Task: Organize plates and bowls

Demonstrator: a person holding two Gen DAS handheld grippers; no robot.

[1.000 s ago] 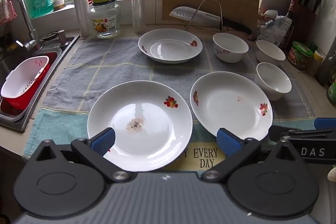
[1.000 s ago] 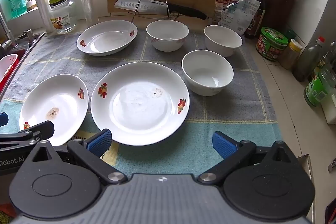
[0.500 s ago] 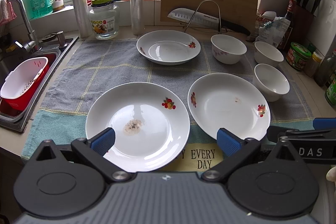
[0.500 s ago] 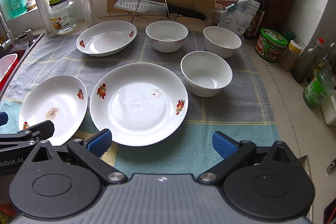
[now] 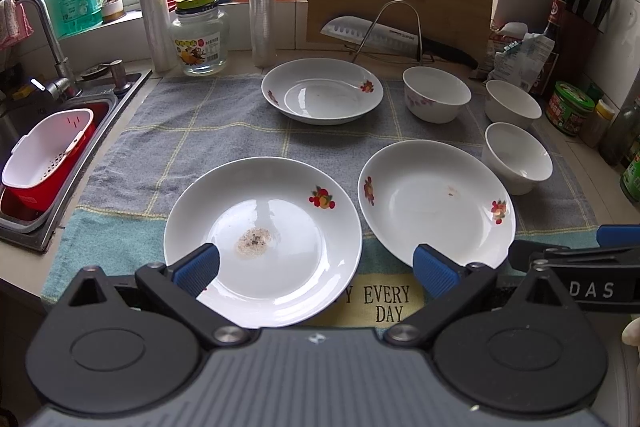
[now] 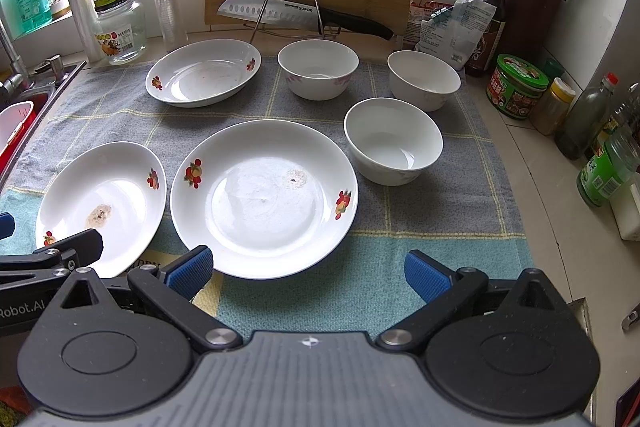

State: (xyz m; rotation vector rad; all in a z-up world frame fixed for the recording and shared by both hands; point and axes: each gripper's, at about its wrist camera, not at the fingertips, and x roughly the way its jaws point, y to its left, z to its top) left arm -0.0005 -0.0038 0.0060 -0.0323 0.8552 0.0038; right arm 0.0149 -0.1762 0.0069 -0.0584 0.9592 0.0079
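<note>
My left gripper (image 5: 316, 263) stands wide open and holds nothing. Compared with one second ago, the view from it shows only a small shift: the plates sit a little lower and nearer in the frame, so I think I have drifted slightly forward and down, nothing more. No dish has changed its place. For the task this means the sorting is not begun yet; I am only lining up.

Directly ahead of the left gripper, between its blue pads, lies the stained plate (image 5: 264, 239), its near rim just under the left pad. To the right of it, almost touching it, is the second plate (image 5: 436, 203). Farther ahead stands the deep plate (image 5: 322, 91).

My right gripper (image 6: 308, 273) is also fully open and empty. The second plate is just ahead of it, a little to the left, and the near bowl (image 6: 394, 141) is ahead to the right. Behind this one are the flowered bowl (image 6: 318, 67) and the far bowl (image 6: 424, 79), all three apart from each other, on the grey towel (image 6: 460, 195).

My guess for the next move: take one plate by its rim and stack it on a neighbour. The rim is thin and glossy, so it may slip.
</note>
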